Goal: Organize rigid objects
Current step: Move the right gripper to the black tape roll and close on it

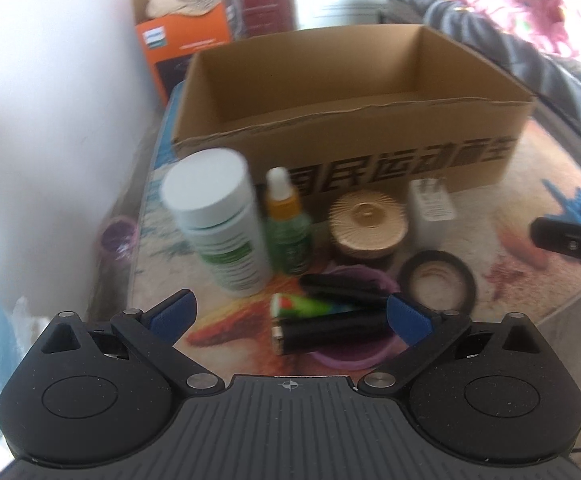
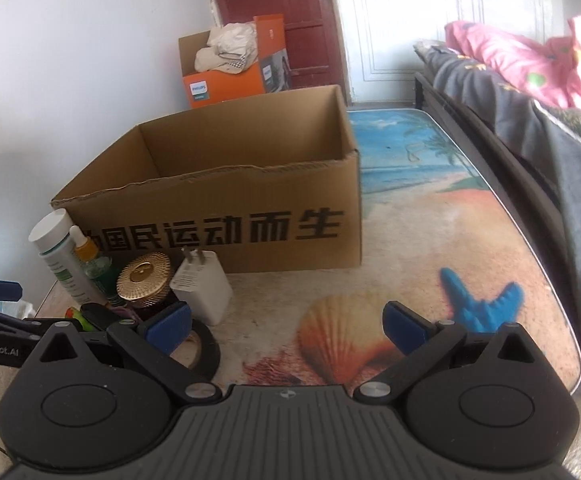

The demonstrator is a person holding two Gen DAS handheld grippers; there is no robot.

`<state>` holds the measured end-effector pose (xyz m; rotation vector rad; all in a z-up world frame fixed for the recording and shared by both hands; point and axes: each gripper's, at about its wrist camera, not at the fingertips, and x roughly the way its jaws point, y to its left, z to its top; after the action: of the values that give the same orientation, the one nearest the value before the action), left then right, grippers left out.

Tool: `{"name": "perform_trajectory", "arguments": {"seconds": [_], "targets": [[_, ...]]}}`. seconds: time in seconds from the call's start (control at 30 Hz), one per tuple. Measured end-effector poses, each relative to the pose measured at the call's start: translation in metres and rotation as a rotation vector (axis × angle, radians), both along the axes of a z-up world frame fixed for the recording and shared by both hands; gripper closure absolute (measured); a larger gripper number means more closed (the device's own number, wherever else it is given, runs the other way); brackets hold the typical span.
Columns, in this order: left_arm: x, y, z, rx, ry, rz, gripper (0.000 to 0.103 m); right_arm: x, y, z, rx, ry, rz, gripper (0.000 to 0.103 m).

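Box [image 2: 226,184] sits open-topped on the beach mat [image 2: 430,208]; before its printed wall stand a white bottle [image 1: 222,220], charger [image 2: 204,284], gold jar [image 1: 366,220]. Both grippers, left [image 1: 290,316] and right [image 2: 286,324], gape wide, holding nothing.

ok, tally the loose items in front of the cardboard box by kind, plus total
Bottles: 2, white pill bottle and green dropper bottle
Gold-lidded jar: 1
White charger: 1
Black tape roll: 1
Purple dish holding small items, too blurred to count: 1
Total: 6
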<state>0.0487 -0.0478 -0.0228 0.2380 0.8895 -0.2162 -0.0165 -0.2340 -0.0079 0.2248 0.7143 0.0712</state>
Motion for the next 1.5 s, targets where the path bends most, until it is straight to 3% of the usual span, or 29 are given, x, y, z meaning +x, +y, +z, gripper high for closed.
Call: {"name": "perform_trajectory", "arguments": {"seconds": [0.23,0.37,0.53,0.67,0.83,1.13,1.27,1.5], "targets": [[-0.017,-0.018,-0.005,-0.058,-0.031,-0.132,0.007,0.000,-0.007,-0.016,0.125,0.035,0.068,0.015],[-0.024,-0.032,-0.012,-0.033,-0.038,-0.173,0.016,0.006,0.000,-0.020,0.155,0.051,0.133,0.029],[-0.030,-0.046,-0.018,-0.015,-0.060,-0.212,0.028,0.014,0.011,-0.021,0.160,0.067,0.195,0.037],[-0.036,-0.059,-0.023,0.015,-0.080,-0.262,0.038,0.020,0.016,-0.020,0.153,0.094,0.220,0.052],[-0.039,-0.060,-0.029,-0.007,-0.069,-0.288,0.047,0.024,0.027,-0.019,0.121,0.126,0.253,0.065],[-0.035,-0.051,-0.035,-0.049,-0.053,-0.289,0.056,0.042,0.053,-0.027,0.021,0.157,0.295,0.071],[-0.036,-0.050,-0.037,-0.070,-0.045,-0.298,0.056,0.047,0.066,-0.031,-0.093,0.154,0.316,0.080],[-0.036,-0.063,-0.039,-0.070,-0.041,-0.344,0.048,0.045,0.052,-0.030,-0.110,0.170,0.291,0.081]]}}
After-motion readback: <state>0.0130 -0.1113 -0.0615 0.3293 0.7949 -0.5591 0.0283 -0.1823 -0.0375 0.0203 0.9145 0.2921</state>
